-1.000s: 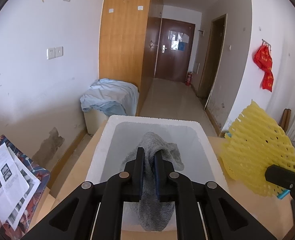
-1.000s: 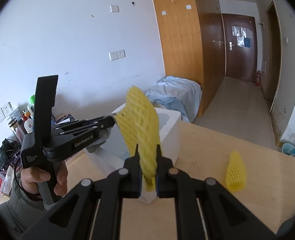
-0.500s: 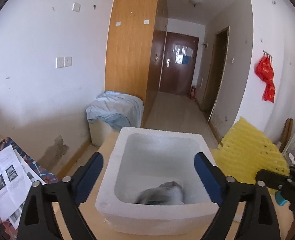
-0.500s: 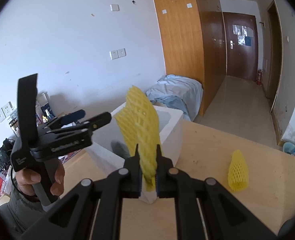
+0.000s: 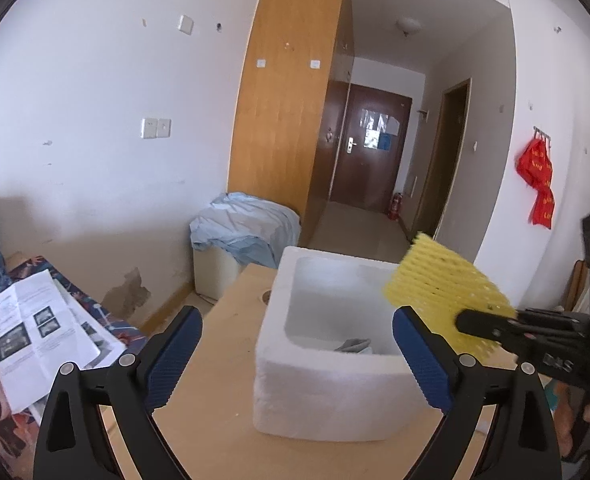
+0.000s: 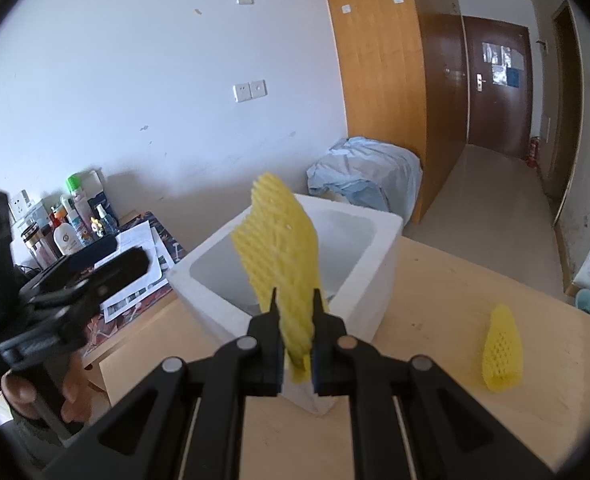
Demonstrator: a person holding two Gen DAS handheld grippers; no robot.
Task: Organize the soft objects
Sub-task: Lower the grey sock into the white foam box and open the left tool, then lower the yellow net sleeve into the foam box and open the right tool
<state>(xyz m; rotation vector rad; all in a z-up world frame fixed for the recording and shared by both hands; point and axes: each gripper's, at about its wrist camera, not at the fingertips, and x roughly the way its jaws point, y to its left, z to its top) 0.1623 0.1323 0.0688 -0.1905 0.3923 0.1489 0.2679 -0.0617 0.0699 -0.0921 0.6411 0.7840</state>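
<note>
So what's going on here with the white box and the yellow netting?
A person is sorting soft items into a white foam box on a wooden table. The right hand-held gripper pinches a yellow foam mesh sleeve at the box's rim. The left hand-held gripper is open and holds nothing. A grey cloth lies inside the box. A second yellow mesh sleeve lies on the table.

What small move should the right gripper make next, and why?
Probably carry the yellow foam net forward over the white foam box and release. The right gripper is shut on it, short of the box; the grey cloth already lies inside, and the left gripper is open.
</note>
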